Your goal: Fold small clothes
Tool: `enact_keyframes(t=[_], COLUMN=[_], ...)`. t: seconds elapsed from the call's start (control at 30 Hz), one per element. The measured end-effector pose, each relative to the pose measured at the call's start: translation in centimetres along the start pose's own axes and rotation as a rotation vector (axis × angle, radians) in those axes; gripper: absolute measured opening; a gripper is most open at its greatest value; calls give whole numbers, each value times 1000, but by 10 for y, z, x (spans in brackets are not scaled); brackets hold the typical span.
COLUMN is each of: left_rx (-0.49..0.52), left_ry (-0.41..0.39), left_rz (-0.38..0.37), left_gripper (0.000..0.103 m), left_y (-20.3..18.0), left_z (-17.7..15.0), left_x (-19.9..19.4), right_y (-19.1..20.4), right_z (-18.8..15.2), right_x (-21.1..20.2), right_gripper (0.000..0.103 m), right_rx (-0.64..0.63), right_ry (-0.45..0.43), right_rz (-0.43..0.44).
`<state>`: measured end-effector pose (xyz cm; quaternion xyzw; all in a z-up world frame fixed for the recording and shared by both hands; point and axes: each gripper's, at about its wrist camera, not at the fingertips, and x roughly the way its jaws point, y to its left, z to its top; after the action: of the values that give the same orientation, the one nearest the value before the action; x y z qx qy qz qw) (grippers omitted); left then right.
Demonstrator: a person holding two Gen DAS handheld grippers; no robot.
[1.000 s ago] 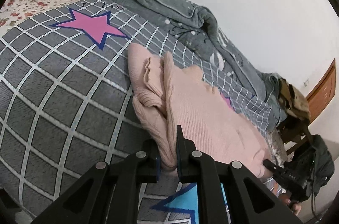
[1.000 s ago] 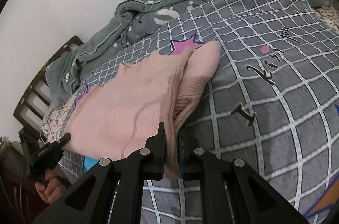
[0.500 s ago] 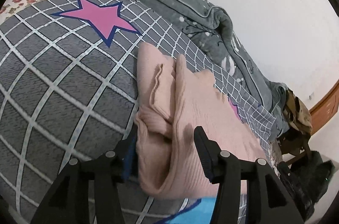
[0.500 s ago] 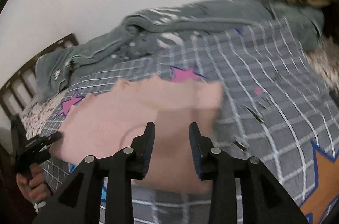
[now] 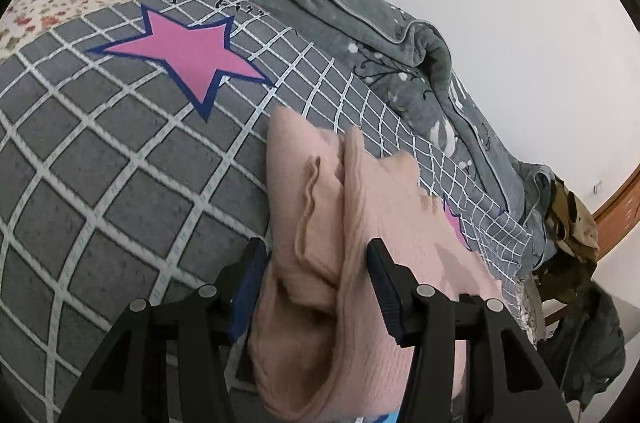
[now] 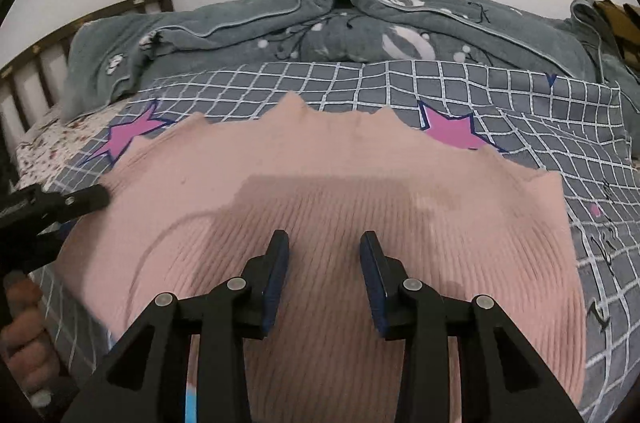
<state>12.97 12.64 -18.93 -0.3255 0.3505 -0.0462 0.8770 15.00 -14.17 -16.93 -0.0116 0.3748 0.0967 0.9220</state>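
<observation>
Pink knit sweater (image 6: 320, 191) spread on checked bed cover (image 5: 100, 183); soft, limp, light. Left gripper (image 5: 316, 287) fingers parted astride folded sleeve edge, not pinching; right gripper (image 6: 324, 279) fingers apart above sweater, empty. Best pinched at ribbed edge.

Pink ribbed knit garment (image 6: 328, 191) folded, lying flat on grey checked bedspread (image 5: 100, 163); sleeve probably tucked along one edge.

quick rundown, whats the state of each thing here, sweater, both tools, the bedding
pink ribbed knit sweater: lying flat on the bed, one side folded over, not gripped
left tool: open, jaws astride the sweater's folded edge, pads not pressing
right tool: open, over the sweater's middle, nothing between its jaws
grey checked bedcover with pink stars: spread flat under the sweater
grey plush blanket: bunched along the wall
</observation>
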Motion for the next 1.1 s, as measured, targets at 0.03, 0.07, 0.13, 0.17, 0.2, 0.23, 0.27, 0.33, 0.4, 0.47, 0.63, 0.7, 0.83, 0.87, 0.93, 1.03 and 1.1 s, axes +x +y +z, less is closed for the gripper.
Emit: enact_keyframes(t=[0.03, 0.07, 0.13, 0.17, 0.2, 0.23, 0.27, 0.33, 0.4, 0.47, 0.63, 0.7, 0.83, 0.87, 0.93, 1.03, 1.1], left_rx=[2, 0, -4, -5, -2, 1, 5, 9, 15, 20, 36, 45, 46, 42, 37, 35, 39], left_ry=[4, 13, 27, 36, 41, 44, 47, 56, 65, 74, 91, 98, 105, 107, 111, 117, 119], left_rz=[-3, -5, -19, -29, -31, -32, -33, -36, -39, -39, -37, -39, -50, -56, -66, -80, -83], left_gripper=[50, 50, 50, 50, 50, 50, 50, 50, 51, 51, 52, 53, 53, 53, 53, 53, 54], left_y=[0, 1, 2, 1, 1, 0, 0, -1, -1, -2, -5, -5, -4, -4, -2, 0, 0], left_z=[1, 4, 7, 9, 10, 11, 12, 13, 15, 17, 20, 21, 21, 21, 22, 21, 19], left_x=[1, 4, 7, 9, 10, 11, 12, 14, 17, 19, 25, 26, 26, 26, 25, 24, 22], right_y=[1, 2, 4, 4, 4, 4, 3, 3, 2, 2, 4, 6, 6, 6, 6, 8, 9], right_z=[4, 9, 17, 20, 25, 27, 29, 33, 34, 33, 28, 23, 12, 9, 3, -5, -9], right_x=[4, 9, 17, 20, 25, 28, 32, 37, 41, 41, 31, 24, 9, 5, -3, -14, -20], right_gripper=[36, 36, 36, 36, 36, 36, 35, 35, 35, 35, 35, 35, 35, 35, 35, 35, 35], right_rx=[-3, -6, -11, -13, -8, -1, 6, 12, 19, 21, 4, -9, -26, -28, -29, -33, -34], right_ry=[11, 22, 37, 44, 54, 60, 66, 70, 73, 70, 65, 60, 50, 49, 44, 35, 30], right_rz=[-8, -20, -41, -50, -60, -63, -69, -78, -80, -79, -73, -62, -45, -39, -29, -21, -14])
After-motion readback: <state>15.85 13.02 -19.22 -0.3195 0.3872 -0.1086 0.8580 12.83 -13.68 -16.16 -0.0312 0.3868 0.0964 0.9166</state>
